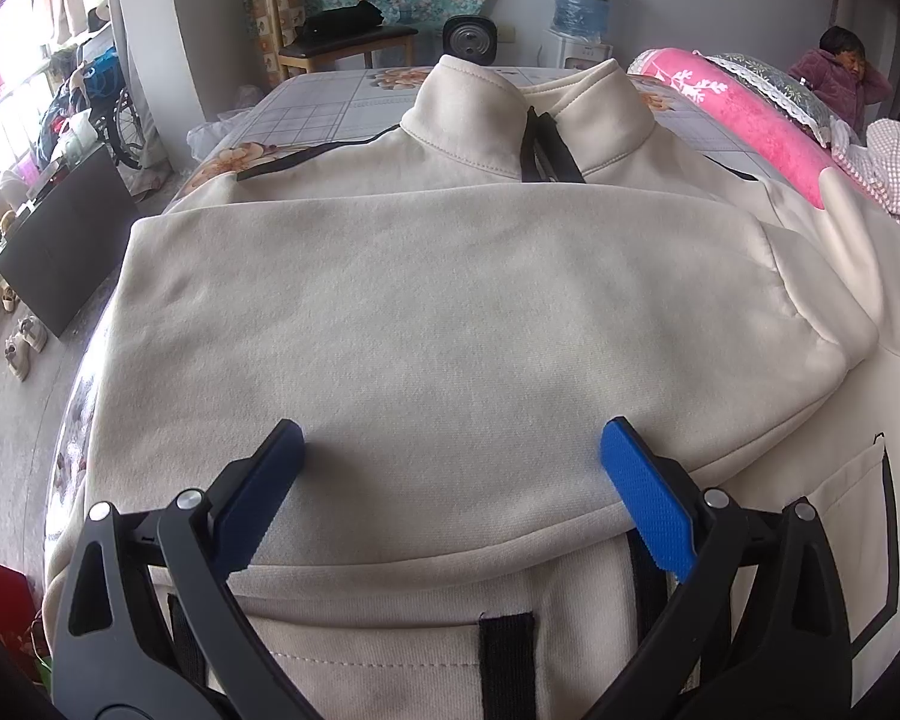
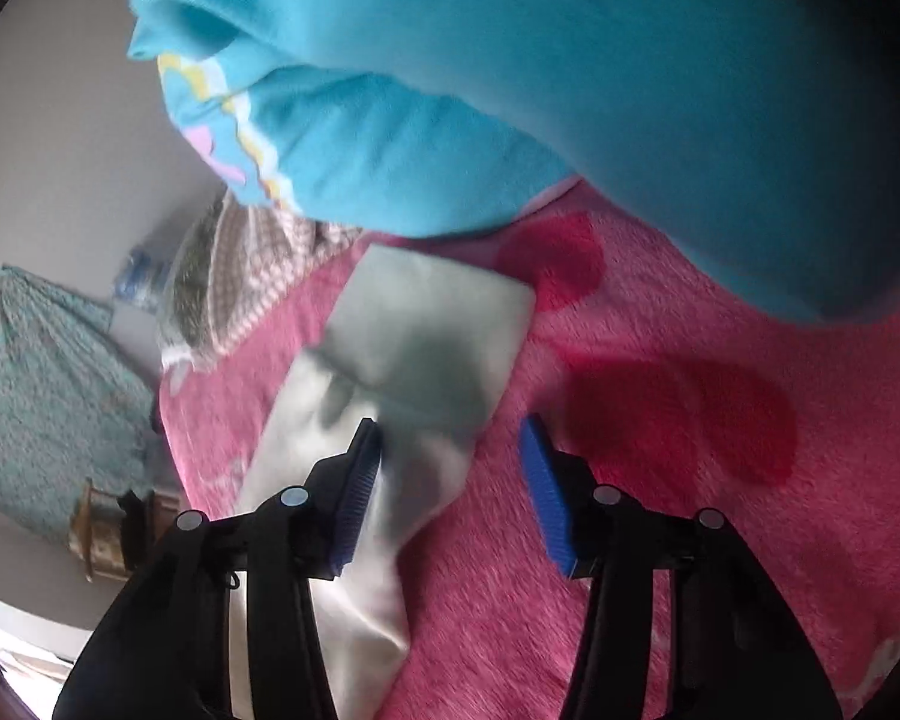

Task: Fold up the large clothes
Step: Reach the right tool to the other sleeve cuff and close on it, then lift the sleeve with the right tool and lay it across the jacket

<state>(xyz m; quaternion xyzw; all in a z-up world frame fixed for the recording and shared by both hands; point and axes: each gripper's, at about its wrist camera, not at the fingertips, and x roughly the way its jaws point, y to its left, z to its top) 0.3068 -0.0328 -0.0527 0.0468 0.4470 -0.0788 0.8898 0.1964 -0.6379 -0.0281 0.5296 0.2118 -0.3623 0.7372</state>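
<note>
A cream zip-up jacket (image 1: 450,312) lies face up on the bed, its collar (image 1: 510,114) at the far end. One sleeve is folded flat across the chest. My left gripper (image 1: 450,438) hovers open over that sleeve near its lower edge, with nothing pinched. The right wrist view is blurred. It shows the other cream sleeve (image 2: 426,330), its cuff resting on a pink blanket (image 2: 660,510). My right gripper (image 2: 450,426) is just above it with the jaws apart. The sleeve's edge runs under the left finger, and the pads do not press on it.
A blue pillow (image 2: 510,90) overhangs the pink blanket. A pink roll (image 1: 750,114) and checked bedding lie along the bed's right side, where a person (image 1: 840,72) sits. A wooden chair (image 1: 342,24) stands beyond the bed. A dark cabinet (image 1: 60,240) and shoes (image 1: 24,342) are left.
</note>
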